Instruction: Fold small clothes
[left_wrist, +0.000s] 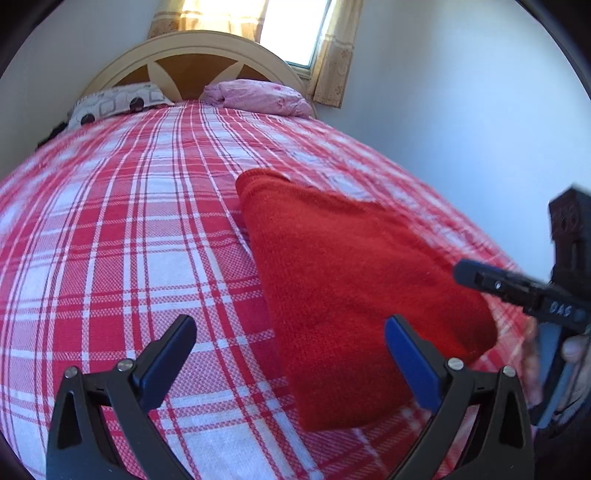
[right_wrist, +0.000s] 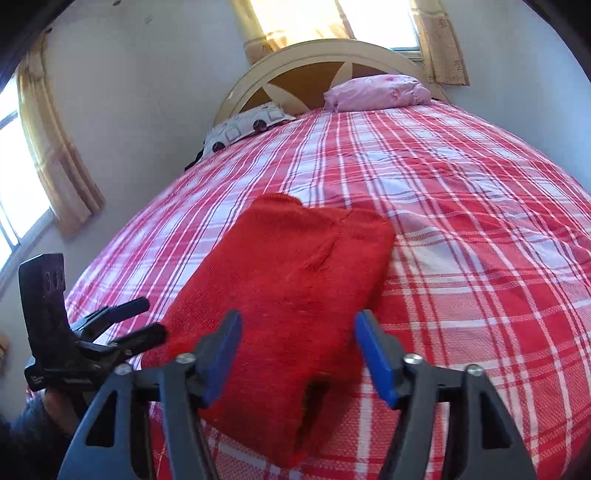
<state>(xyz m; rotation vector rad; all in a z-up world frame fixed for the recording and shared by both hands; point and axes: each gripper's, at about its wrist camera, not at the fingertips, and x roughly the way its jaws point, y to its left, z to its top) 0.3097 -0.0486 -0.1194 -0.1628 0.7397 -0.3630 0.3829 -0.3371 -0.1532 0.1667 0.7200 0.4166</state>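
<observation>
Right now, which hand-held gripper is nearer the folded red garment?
Right. The right hand-held gripper hangs open directly over the red garment's near end; the left hand-held gripper is open beside its edge, mostly over the plaid bedspread.

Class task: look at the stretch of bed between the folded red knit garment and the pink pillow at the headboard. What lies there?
Nothing: between the red garment and the pink pillow only the bare red-and-white checked bedspread shows. Both wrist views show it, the right most clearly.

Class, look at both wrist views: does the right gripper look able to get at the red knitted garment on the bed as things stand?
Probably yes. The right gripper stands open just above the near end of the red garment, with nothing between them. The left gripper sits off to the side, clear of the path.
</observation>
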